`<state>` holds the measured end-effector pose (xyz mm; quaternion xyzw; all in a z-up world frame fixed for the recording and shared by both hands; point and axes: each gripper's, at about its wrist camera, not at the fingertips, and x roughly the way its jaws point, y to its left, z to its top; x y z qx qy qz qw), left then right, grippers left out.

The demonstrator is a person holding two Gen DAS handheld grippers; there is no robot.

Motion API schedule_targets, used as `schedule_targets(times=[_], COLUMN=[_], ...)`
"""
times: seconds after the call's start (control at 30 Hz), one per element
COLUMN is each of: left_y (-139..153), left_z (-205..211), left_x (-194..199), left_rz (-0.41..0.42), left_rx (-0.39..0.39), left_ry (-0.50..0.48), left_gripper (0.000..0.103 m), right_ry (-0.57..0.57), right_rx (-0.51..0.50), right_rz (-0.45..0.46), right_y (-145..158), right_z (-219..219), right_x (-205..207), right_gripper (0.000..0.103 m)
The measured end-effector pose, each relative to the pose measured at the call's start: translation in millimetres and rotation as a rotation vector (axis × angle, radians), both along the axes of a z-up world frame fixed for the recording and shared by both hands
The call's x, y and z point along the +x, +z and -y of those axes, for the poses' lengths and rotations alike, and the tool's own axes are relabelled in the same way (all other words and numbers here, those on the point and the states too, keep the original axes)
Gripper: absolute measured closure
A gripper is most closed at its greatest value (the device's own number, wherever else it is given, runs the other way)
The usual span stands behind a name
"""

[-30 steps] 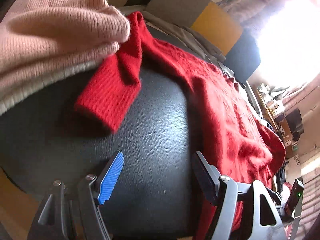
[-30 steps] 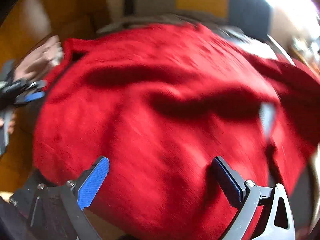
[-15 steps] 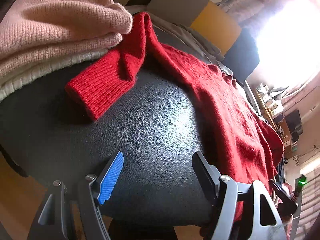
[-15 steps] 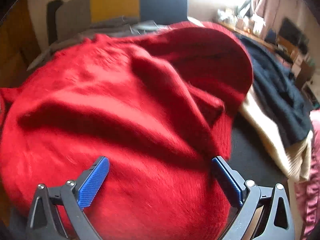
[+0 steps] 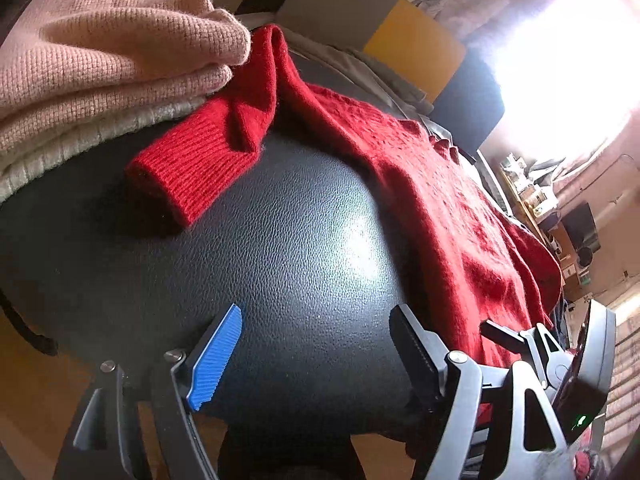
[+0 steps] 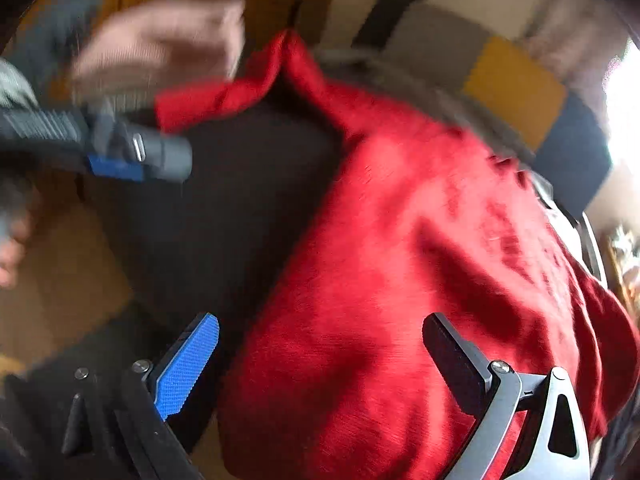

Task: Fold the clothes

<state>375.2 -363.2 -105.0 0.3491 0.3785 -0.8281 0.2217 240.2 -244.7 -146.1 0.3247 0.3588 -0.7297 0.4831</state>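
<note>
A red knit sweater lies spread on a black leather seat, running off to the right. Its ribbed sleeve cuff is folded back toward the left, beside a stack of folded knits. My left gripper hovers over bare leather below the cuff; its jaws are opening and nothing is between them. In the blurred right wrist view my right gripper stands open above the near left edge of the sweater, holding nothing. The left gripper shows there at the upper left.
A folded pink sweater sits on a cream knit at the seat's left end. Grey, yellow and dark panels stand behind. Wooden floor lies past the near left edge. A bright window glares at the right.
The right gripper swung out over the sweater's right end, then swept back left to its near left edge. The left gripper has hardly moved; the sleeve cuff now lies flatter on the seat.
</note>
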Motion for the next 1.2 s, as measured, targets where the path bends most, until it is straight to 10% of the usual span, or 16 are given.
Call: schedule_targets(times=[0.13, 0.23, 0.57, 0.63, 0.8, 0.97, 1.07, 1.1, 1.2], left_y=[0.3, 1.1, 2.0, 1.6, -1.3, -8.1, -5.3, 0.2, 21.7], left_z=[1.5, -0.3, -30.8, -42.8, -65.0, -68.8, -66.2, -59.9, -40.3], left_x=[-1.8, -5.1, -53.3, -71.8, -114.8, -129.2, -132.8, -130.2, -129.2], left_rz=[-0.005, -0.005, -0.137, -0.127, -0.071, -0.136, -0.095, -0.074, -0.066], left_rx=[0.007, 0.011, 0.177, 0.176, 0.135, 0.295, 0.272, 0.238, 0.176], left_ry=[-0.006, -0.023, -0.237, -0.283, -0.328, -0.368, -0.318, -0.271, -0.204], left_gripper=[0.025, 0.024, 0.022, 0.022, 0.021, 0.021, 0.05, 0.077, 0.085], right_ry=[-0.009, -0.066, -0.6, -0.639, -0.658, -0.586, -0.564, -0.559, -0.56], right_rx=[-0.009, -0.051, -0.366, -0.439, -0.616, -0.635, -0.64, -0.64, -0.637], right_rz=[0.12, 0.181, 0.52, 0.6, 0.724, 0.615, 0.546, 0.531, 0.521], right_y=[-5.1, 4.1, -2.9, -19.0, -45.8, -44.8, -43.5, -41.7, -36.2], right_z=[-0.5, -13.7, -141.9, -165.3, -186.7, -177.7, -183.3, -185.8, -192.4], right_x=[-17.5, -42.2, -205.1, -222.8, -235.6, -224.2, -215.1, -211.7, -208.3], right_gripper=[0.031, 0.078, 0.082, 0.103, 0.103, 0.103, 0.103, 0.103, 0.103])
